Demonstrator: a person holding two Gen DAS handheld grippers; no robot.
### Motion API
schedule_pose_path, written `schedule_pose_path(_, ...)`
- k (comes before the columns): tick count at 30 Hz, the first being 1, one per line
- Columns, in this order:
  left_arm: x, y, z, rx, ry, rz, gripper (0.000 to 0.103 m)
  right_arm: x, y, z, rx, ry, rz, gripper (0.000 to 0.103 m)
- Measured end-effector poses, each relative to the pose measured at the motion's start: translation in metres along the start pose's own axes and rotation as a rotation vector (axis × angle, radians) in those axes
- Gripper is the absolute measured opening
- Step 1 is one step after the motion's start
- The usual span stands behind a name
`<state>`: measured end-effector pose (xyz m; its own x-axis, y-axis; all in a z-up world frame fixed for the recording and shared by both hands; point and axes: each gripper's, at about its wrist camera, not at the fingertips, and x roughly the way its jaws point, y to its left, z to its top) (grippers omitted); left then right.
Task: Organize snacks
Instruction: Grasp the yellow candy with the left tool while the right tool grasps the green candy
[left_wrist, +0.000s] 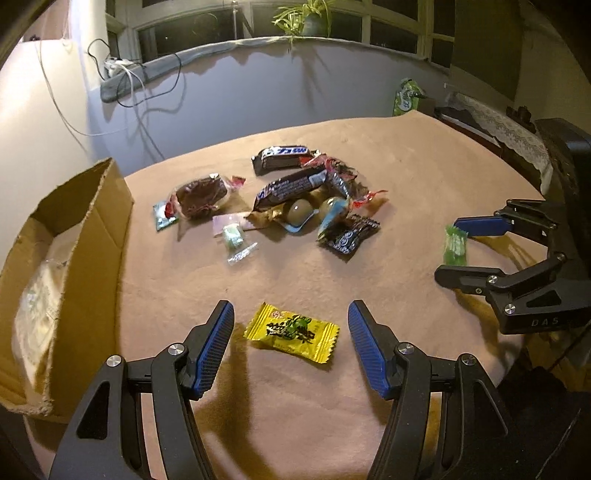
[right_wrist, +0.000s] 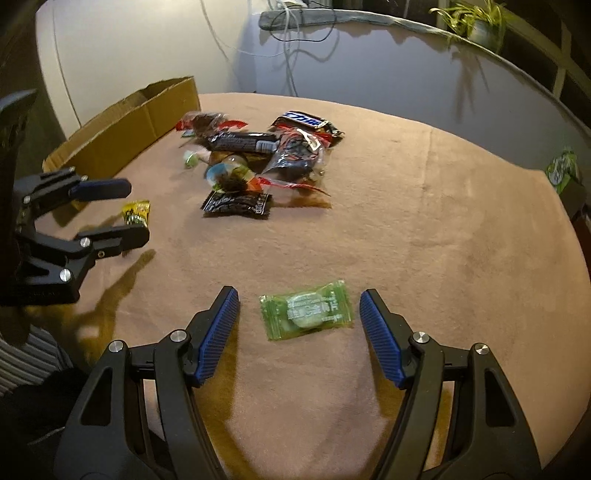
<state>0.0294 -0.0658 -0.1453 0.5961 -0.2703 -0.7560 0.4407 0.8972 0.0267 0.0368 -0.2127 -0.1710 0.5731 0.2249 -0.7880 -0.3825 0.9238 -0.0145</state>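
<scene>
A yellow wrapped candy (left_wrist: 292, 331) lies on the tan tablecloth between the blue pads of my left gripper (left_wrist: 291, 314), which stands open with a gap on both sides. A green wrapped candy (right_wrist: 306, 309) lies between the pads of my right gripper (right_wrist: 300, 300), also open and not touching it. Each gripper shows in the other's view: the right gripper (left_wrist: 453, 245) around the green candy (left_wrist: 455, 246), the left gripper (right_wrist: 137, 209) around the yellow candy (right_wrist: 136, 213). A pile of chocolate bars and sweets (left_wrist: 306, 192) sits further back.
An open cardboard box (left_wrist: 55, 266) with a pale bag inside stands at the table's left edge. A green packet (left_wrist: 406, 96) lies at the far right edge. Behind the round table (left_wrist: 424, 177) are a wall, cables and a potted plant (left_wrist: 306, 16).
</scene>
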Motion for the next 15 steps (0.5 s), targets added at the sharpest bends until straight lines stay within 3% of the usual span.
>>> schedule_pose_path(2,0.005,0.002,-0.003,-0.007,0.014,-0.013,0.063,-0.001,0.002,-0.001,-0.015,-0.005,-0.005,0.063)
schedule_pose_path(10,0.005,0.003,-0.005,-0.015,0.007,-0.036,0.044,-0.003,0.004,-0.001,-0.042,-0.002,0.003,0.038)
schedule_pose_path(14,0.004,0.009,-0.005,-0.042,0.004,-0.045,0.034,-0.003,0.002,-0.001,-0.043,-0.002,0.009,0.032)
schedule_pose_path(15,0.004,0.01,-0.005,-0.048,0.004,-0.048,0.026,-0.004,0.001,-0.001,-0.041,-0.003,0.011,0.03)
